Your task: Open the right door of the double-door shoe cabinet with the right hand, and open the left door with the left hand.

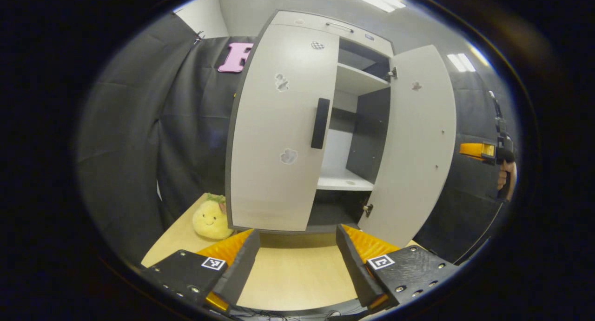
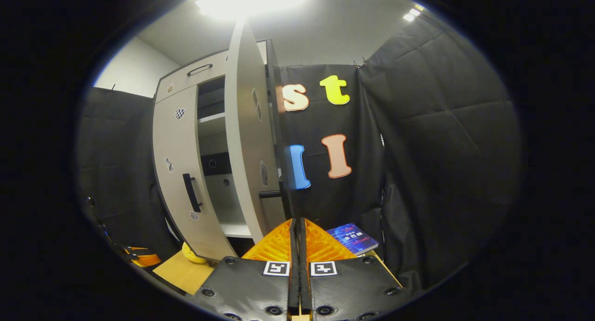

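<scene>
- Right door (image 1: 413, 144) stood open; right gripper (image 2: 297, 228) was closed, empty.
- Left gripper (image 1: 297, 246) gaped wide: best to close it squarely around the left door's handle (image 1: 320, 123), then swing outward.

A light wood worktop (image 1: 297, 274) is carrying the shoe cabinet (image 1: 279, 125), which is standing toward the worktop's far edge. A yellow plush toy (image 1: 211, 217) is lying on the worktop just beside the cabinet's left side, near the left edge. In the right gripper view, a book (image 2: 353, 238) with a blue cover is lying flat on the worktop near the right edge, beside the booth's cloth wall.
</scene>
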The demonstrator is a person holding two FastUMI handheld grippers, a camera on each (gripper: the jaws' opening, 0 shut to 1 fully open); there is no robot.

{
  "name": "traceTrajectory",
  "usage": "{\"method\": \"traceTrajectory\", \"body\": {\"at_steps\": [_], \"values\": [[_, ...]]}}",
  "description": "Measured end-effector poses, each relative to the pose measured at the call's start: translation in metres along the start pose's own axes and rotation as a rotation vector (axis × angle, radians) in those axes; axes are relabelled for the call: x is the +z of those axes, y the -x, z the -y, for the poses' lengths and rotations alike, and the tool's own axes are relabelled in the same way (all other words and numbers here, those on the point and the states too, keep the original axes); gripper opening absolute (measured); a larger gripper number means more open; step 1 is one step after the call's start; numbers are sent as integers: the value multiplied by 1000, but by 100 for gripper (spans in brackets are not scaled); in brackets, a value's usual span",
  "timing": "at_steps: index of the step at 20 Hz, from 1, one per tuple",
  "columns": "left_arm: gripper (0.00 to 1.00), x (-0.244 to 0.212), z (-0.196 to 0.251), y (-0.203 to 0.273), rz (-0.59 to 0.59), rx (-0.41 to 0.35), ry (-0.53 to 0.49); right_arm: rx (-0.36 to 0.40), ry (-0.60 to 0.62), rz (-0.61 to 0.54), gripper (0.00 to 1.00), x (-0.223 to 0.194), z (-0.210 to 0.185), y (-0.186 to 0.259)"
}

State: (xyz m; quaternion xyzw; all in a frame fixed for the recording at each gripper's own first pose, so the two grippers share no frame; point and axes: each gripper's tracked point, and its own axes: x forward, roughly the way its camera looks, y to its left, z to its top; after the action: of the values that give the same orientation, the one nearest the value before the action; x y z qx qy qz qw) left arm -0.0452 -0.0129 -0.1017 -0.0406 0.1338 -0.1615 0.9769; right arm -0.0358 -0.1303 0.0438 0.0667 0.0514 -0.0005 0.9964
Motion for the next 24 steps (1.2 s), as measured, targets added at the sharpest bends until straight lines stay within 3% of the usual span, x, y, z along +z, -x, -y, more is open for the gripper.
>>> {"method": "traceTrajectory", "body": {"at_steps": [6,7,8,9,11,14,17,24], "values": [[93,22,11,-25,71,-58,-36,-188,29,82,2,31,60,22],[93,28,11,-30,87,-55,-51,-233,25,90,3,35,75,21],[93,34,11,-36,104,-53,-65,-269,24,97,11,39,88,19],[93,40,11,-42,120,-52,-80,-277,18,107,10,41,94,15],[94,46,10,-54,120,-42,-111,-299,8,121,36,43,107,0],[94,59,11,-65,133,-33,-130,-353,22,96,99,31,134,-14],[93,74,7,-84,155,-9,-174,-403,31,62,98,17,155,-30],[94,102,2,-119,199,94,-224,-383,-47,41,98,6,183,-76]]}}
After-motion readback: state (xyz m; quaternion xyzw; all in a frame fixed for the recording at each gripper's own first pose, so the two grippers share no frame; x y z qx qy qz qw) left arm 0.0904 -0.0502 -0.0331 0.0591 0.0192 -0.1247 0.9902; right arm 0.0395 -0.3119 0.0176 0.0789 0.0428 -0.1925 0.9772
